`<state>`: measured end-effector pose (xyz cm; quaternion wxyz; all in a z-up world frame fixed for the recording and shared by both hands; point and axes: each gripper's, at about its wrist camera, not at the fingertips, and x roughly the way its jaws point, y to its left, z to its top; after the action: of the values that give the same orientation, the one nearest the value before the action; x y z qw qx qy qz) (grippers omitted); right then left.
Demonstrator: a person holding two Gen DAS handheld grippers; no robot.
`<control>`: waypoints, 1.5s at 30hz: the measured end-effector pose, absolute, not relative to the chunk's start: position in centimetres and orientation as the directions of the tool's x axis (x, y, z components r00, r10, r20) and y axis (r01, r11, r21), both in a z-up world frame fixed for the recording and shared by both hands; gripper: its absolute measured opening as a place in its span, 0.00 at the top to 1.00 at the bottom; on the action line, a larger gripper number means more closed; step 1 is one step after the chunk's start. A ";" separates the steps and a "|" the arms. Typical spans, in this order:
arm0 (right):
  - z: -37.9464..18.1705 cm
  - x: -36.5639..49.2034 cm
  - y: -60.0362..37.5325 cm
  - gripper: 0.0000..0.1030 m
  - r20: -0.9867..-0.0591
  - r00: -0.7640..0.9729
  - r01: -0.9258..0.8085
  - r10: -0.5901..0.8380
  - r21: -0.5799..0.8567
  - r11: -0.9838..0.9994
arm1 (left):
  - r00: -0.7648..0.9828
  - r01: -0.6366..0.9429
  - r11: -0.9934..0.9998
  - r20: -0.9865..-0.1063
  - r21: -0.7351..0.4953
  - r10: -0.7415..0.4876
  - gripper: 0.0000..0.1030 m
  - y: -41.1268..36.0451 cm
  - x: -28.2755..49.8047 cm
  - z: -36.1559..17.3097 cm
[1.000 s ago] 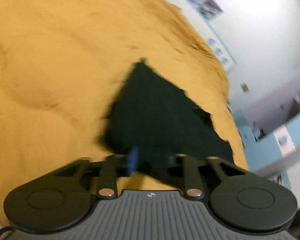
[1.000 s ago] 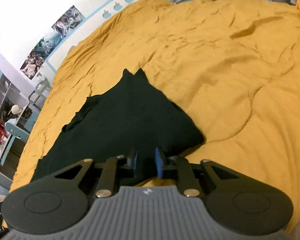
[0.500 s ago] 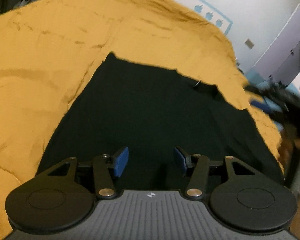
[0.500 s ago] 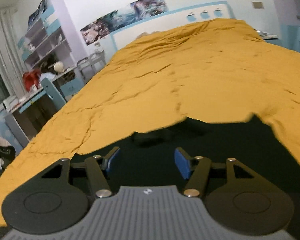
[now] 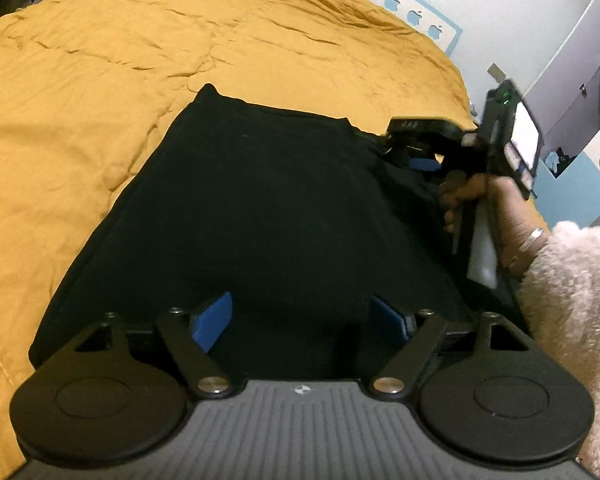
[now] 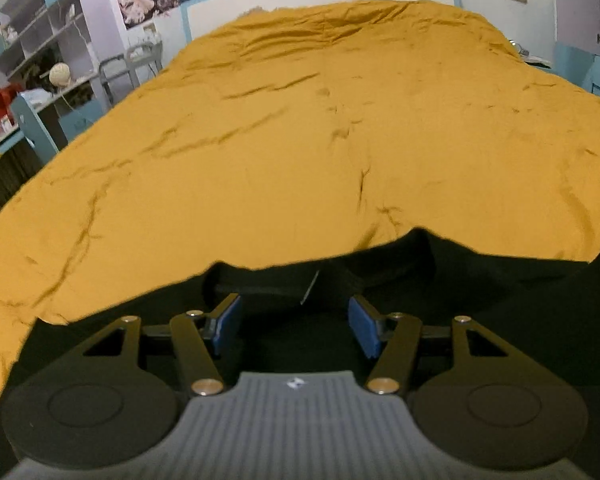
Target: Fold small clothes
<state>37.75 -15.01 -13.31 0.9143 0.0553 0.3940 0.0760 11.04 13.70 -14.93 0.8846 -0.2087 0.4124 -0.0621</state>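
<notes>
A black garment lies spread flat on a mustard-yellow bedcover. My left gripper is open and empty, low over the garment's near edge. My right gripper is open and empty over the garment near its collar, where a small label shows. The right gripper also shows in the left wrist view at the garment's far right corner, held by a hand in a fluffy white sleeve.
The bedcover stretches far ahead to a white and blue headboard. Shelves and a desk with a chair stand left of the bed. A blue cabinet stands at the right.
Both grippers let go of the garment and opened. The garment went from a lifted, bunched shape to lying flat. The right gripper moved to the collar side.
</notes>
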 end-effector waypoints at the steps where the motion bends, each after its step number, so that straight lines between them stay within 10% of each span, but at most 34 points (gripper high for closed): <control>1: -13.9 38.0 -14.9 0.46 -0.727 0.665 -0.096 0.173 0.146 0.985 | 0.654 -0.067 0.902 -0.701 -0.427 -0.284 0.11 13.8 11.0 -14.9; 28: -9.8 18.0 -17.3 0.48 -0.816 0.518 -0.214 0.255 0.165 0.963 | 0.687 -0.027 0.896 -0.660 -0.444 -0.306 0.08 14.2 9.8 -15.8; 38: -10.1 11.0 -17.9 0.45 -0.816 0.504 -0.209 0.283 0.202 0.957 | 0.699 -0.116 0.835 -0.641 -0.538 -0.315 0.36 18.1 7.5 -15.3; 45: -10.7 11.0 -17.4 0.42 -0.800 0.538 -0.219 0.265 0.171 0.961 | 0.710 -0.078 0.855 -0.631 -0.512 -0.313 0.36 17.7 7.3 -15.8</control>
<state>11.00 -17.42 -10.70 0.8767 0.0253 0.4602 0.1380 7.30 17.69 -15.79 0.8871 -0.2607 0.3750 -0.0664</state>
